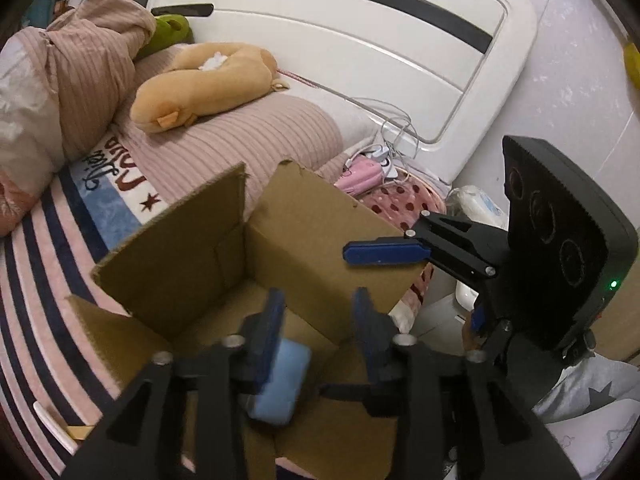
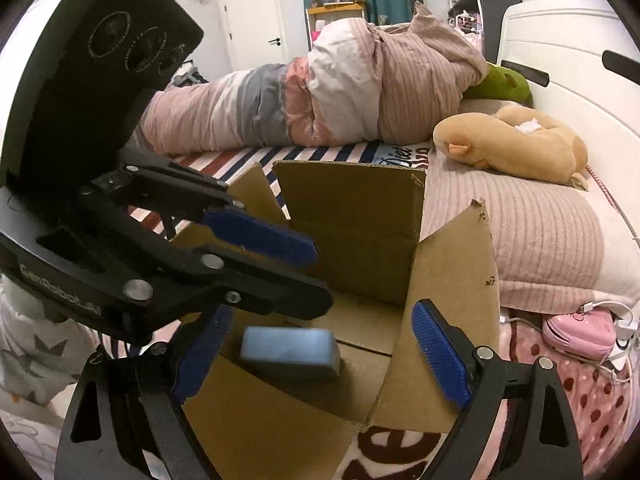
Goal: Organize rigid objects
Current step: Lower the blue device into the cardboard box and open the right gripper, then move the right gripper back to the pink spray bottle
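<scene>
Your bed [image 2: 540,236] carries the open cardboard box [image 2: 356,220]. Your left gripper [image 1: 318,316] and right gripper [image 2: 320,350] both hover over it, jaws spread wide and empty. The light blue block [image 2: 290,350] lies inside the box on its floor.

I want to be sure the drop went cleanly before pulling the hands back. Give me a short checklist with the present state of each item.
1. Blue block is inside the cardboard box: ok, though blurred, so whether it has settled on the floor I cannot tell.
2. Left tongs open, nothing between the pads: ok.
3. Right tongs open and empty: ok.
4. Box flaps standing open, not folded over the block: ok.
5. Left tongs clear of the block: cannot tell; one pad overlaps it in the left wrist view.
6. Box sits flat on the bed: cannot tell; its base is hidden.
</scene>
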A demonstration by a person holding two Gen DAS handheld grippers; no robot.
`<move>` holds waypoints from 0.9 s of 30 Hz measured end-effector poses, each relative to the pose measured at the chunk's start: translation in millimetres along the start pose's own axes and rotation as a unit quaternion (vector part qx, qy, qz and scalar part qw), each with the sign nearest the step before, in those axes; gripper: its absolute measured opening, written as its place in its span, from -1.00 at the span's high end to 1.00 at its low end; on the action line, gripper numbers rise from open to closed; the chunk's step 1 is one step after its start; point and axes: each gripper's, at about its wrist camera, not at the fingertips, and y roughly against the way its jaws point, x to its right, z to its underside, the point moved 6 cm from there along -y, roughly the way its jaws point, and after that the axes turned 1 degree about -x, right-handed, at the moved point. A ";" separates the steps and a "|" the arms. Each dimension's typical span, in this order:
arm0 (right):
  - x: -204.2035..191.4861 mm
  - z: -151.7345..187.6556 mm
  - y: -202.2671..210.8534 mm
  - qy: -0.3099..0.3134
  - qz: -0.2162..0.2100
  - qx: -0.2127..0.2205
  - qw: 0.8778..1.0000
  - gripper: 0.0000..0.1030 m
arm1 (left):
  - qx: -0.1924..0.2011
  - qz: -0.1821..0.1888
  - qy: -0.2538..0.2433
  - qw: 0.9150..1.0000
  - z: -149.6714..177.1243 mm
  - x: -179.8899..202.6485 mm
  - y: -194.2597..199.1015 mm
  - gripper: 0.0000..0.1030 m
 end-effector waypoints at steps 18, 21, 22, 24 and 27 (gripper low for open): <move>-123.6 -53.0 5.0 0.093 -0.050 0.052 0.993 -1.00 | 0.136 -0.177 0.101 0.970 85.4 -94.0 176.4 -0.43; -161.4 -58.7 -16.7 0.107 -0.095 0.031 0.989 -1.00 | 0.145 -0.206 0.139 0.958 126.2 -128.0 201.6 -0.47; -175.5 -59.5 -29.6 0.106 -0.106 0.018 0.989 -1.00 | 0.147 -0.215 0.150 0.954 139.5 -137.9 206.9 -0.49; -194.6 -56.9 -47.5 0.105 -0.121 0.002 0.987 -1.00 | 0.147 -0.229 0.174 0.946 168.7 -157.9 213.5 -0.49; -217.7 -45.8 -83.6 0.082 -0.153 -0.038 0.984 -0.93 | 0.138 -0.245 0.201 0.938 206.3 -181.7 215.4 -0.49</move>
